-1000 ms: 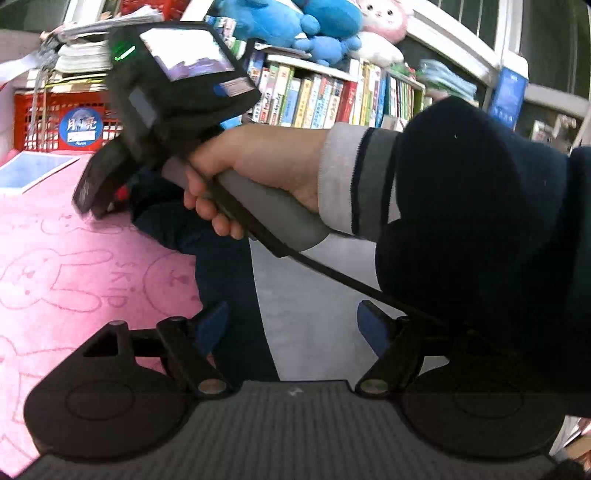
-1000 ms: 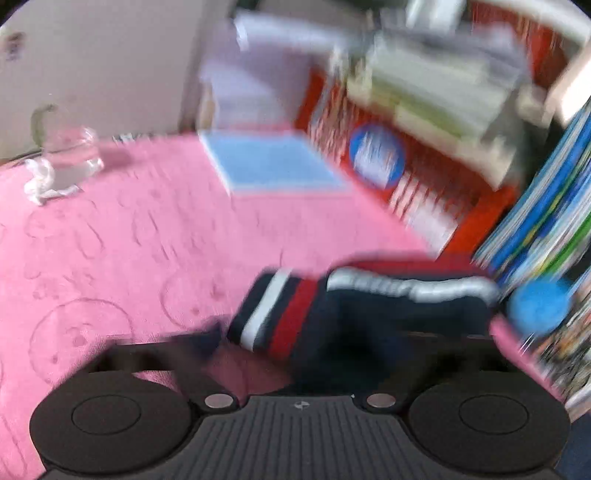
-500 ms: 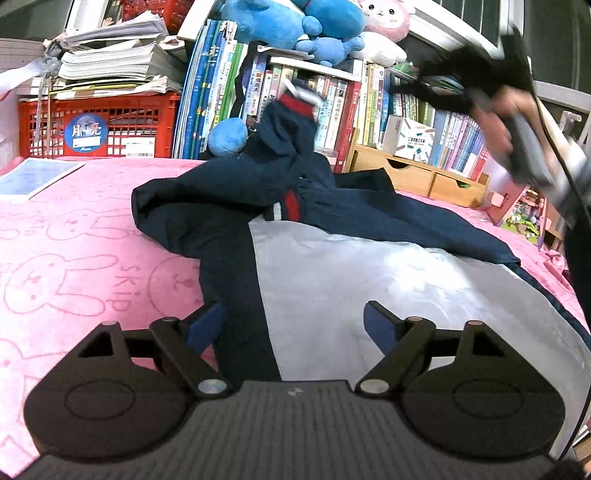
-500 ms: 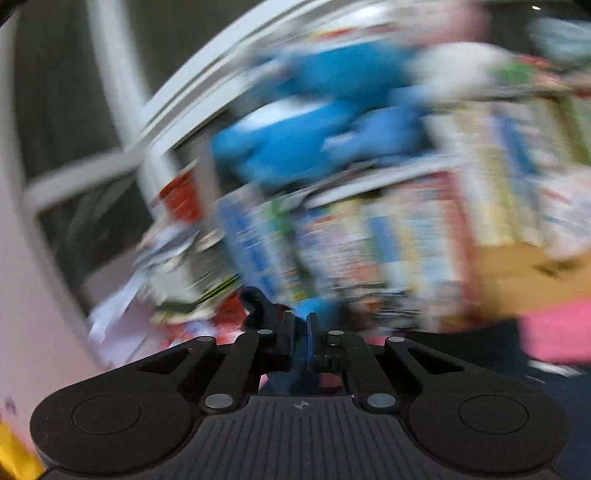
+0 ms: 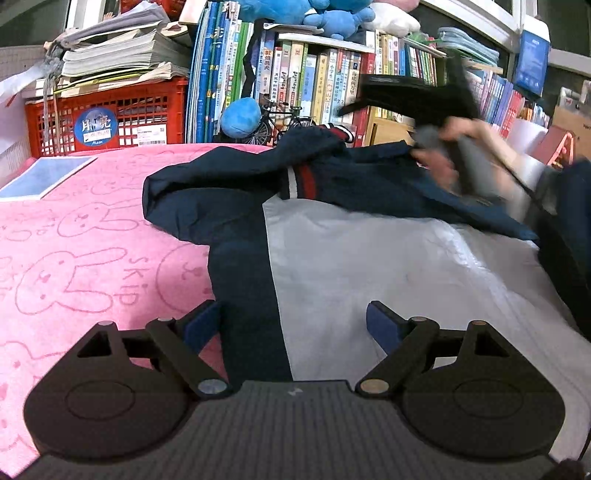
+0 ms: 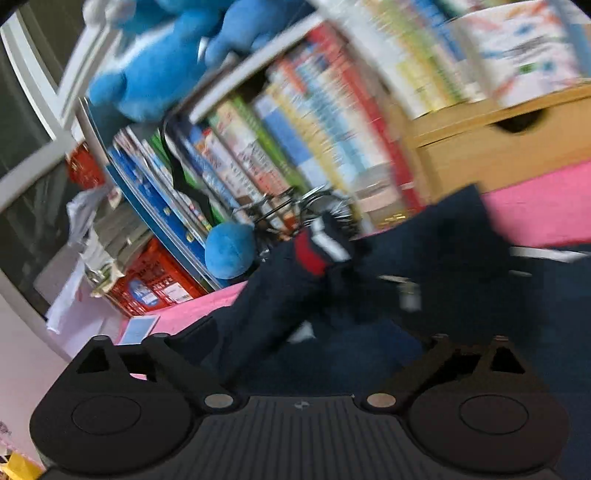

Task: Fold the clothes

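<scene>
- My left gripper (image 5: 293, 325) sits spread wide at lower centre, over the navy-and-white jacket (image 5: 332, 251).
- My right gripper (image 6: 317, 343), jaws apart, holds nothing; red-striped cuff (image 6: 314, 253) mid-frame, blurred.

We see a home, likely a child's room, a pink rabbit-print blanket (image 5: 74, 258), shelves packed with children's books (image 5: 314, 74), blue plush toys (image 5: 306, 11) on top, a red plastic crate (image 5: 110, 114) under stacked papers (image 5: 118, 59), a wooden drawer box (image 6: 498, 147).
</scene>
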Available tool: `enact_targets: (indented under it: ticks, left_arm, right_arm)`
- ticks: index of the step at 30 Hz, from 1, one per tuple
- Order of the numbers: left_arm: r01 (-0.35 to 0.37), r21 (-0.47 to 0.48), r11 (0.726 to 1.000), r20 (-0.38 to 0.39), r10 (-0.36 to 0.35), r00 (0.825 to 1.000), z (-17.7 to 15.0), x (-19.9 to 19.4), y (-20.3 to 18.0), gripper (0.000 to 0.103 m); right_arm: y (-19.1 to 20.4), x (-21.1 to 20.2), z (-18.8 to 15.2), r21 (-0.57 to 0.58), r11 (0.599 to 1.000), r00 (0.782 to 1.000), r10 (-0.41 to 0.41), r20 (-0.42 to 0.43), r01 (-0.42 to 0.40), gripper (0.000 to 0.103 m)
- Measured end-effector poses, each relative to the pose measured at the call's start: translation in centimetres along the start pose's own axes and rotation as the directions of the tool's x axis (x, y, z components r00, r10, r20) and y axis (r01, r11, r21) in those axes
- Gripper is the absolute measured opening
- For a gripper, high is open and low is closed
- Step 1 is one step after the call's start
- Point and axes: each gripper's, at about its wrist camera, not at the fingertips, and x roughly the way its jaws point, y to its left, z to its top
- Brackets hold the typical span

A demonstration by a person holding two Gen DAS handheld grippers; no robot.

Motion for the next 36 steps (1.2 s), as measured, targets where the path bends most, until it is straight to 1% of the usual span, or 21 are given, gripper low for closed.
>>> enact_targets:
  ticks: [3, 4, 5, 6, 7, 9, 12, 15, 17, 18, 20, 21, 23, 25, 26, 28, 30, 31, 33, 34, 36]
  left_arm:
    - [0.004, -0.008, 1.0, 0.003, -0.004, 1.0, 0.0, 0.0, 0.1, 0.087]
    - [0.006, -0.012, 1.0, 0.004, -0.006, 1.0, -0.1, -0.1, 0.1, 0.087]
    - [0.007, -0.014, 1.0, 0.005, -0.007, 1.0, -0.1, -0.1, 0.2, 0.087]
    - [0.009, -0.016, 1.0, 0.006, -0.008, 1.0, -0.1, -0.1, 0.2, 0.087]
    - [0.01, -0.018, 1.0, 0.008, -0.01, 1.0, -0.1, -0.2, 0.2, 0.087]
    - [0.009, -0.022, 1.0, 0.012, -0.008, 1.0, -0.1, -0.2, 0.2, 0.087]
    - [-0.01, -0.04, 0.999, 0.026, 0.011, 1.0, -0.1, -0.3, 0.4, 0.087]
    - [-0.03, -0.06, 0.998, 0.038, 0.032, 0.999, 0.6, 0.0, 1.0, 0.088]
    - [-0.071, -0.061, 0.996, 0.047, 0.074, 0.996, 1.8, 0.4, 1.4, 0.088]
    - [-0.095, -0.055, 0.994, 0.053, 0.098, 0.994, 2.8, 0.8, 1.6, 0.088]
    - [-0.145, -0.01, 0.989, 0.071, 0.145, 0.987, 4.6, 1.9, 1.4, 0.092]
    - [-0.171, 0.017, 0.985, 0.081, 0.169, 0.982, 5.5, 2.6, 1.3, 0.093]
    - [-0.231, 0.085, 0.969, 0.086, 0.224, 0.971, 6.8, 4.4, 0.7, 0.095]
    - [-0.312, 0.162, 0.936, 0.085, 0.302, 0.95, 7.5, 6.8, 0.0, 0.096]
    - [-0.353, 0.195, 0.915, 0.085, 0.343, 0.936, 7.7, 7.9, -0.2, 0.096]
    - [-0.444, 0.225, 0.868, 0.075, 0.438, 0.896, 7.5, 9.6, 0.0, 0.095]
    - [-0.485, 0.183, 0.855, 0.05, 0.484, 0.873, 7.3, 9.9, 1.3, 0.096]
    - [-0.494, 0.153, 0.856, 0.038, 0.494, 0.869, 7.2, 9.9, 2.0, 0.096]
    - [-0.473, 0.066, 0.879, 0.018, 0.473, 0.881, 7.3, 9.3, 3.6, 0.098]
    - [-0.465, 0.034, 0.885, 0.007, 0.465, 0.885, 7.3, 9.1, 4.2, 0.1]
    - [-0.457, 0.013, 0.889, -0.019, 0.457, 0.889, 7.2, 9.1, 4.9, 0.1]
  right_arm:
    - [1.9, 4.9, 1.1, 0.022, 0.999, 0.998, -0.048, -0.027, 0.049, 0.101]
    - [2.0, 6.0, 1.3, 0.052, 0.995, 0.996, -0.079, -0.043, 0.081, 0.084]
    - [2.2, 7.1, 1.5, 0.081, 0.99, 0.992, -0.11, -0.058, 0.114, 0.064]
    - [2.3, 7.5, 1.6, 0.105, 0.983, 0.988, -0.146, -0.06, 0.151, 0.037]
    - [2.6, 7.0, 1.6, 0.09, 0.983, 0.987, -0.157, -0.037, 0.16, 0.031]
    - [3.2, 6.0, 1.6, 0.058, 0.983, 0.984, -0.178, 0.008, 0.177, 0.027]
    - [4.6, 2.8, 1.6, -0.081, 0.981, 0.982, -0.169, 0.083, 0.176, 0.025]
    - [5.3, -1.1, 1.9, -0.175, 0.975, 0.984, -0.116, 0.132, 0.138, 0.025]
    - [5.8, -3.4, 2.2, -0.233, 0.961, 0.981, -0.114, 0.157, 0.149, 0.025]
    - [5.9, -4.3, 2.4, -0.243, 0.957, 0.977, -0.119, 0.176, 0.16, 0.025]
    - [5.8, -6.4, 2.6, -0.237, 0.958, 0.97, -0.109, 0.216, 0.161, 0.025]
    - [5.6, -7.5, 2.7, -0.228, 0.962, 0.969, -0.094, 0.229, 0.147, 0.025]
    - [5.3, -9.9, 2.9, -0.213, 0.97, 0.965, -0.063, 0.254, 0.119, 0.025]
    - [5.2, -11.9, 3.0, -0.227, 0.969, 0.96, -0.032, 0.279, 0.098, 0.025]
    - [5.1, -13.0, 3.0, -0.237, 0.967, 0.956, -0.019, 0.292, 0.092, 0.025]
    - [4.6, -14.8, 3.1, -0.253, 0.962, 0.95, -0.023, 0.31, 0.106, 0.025]
    - [3.7, -16.3, 2.9, -0.262, 0.956, 0.945, -0.045, 0.323, 0.135, 0.025]
    - [3.1, -16.9, 2.7, -0.263, 0.952, 0.943, -0.063, 0.326, 0.155, 0.025]
    - [1.0, -17.0, 1.8, -0.242, 0.953, 0.95, -0.106, 0.292, 0.181, 0.025]
    - [-0.2, -16.8, 1.2, -0.228, 0.954, 0.955, -0.129, 0.267, 0.192, 0.025]
    - [-2.7, -15.1, -0.5, -0.19, 0.956, 0.965, -0.188, 0.185, 0.222, 0.025]
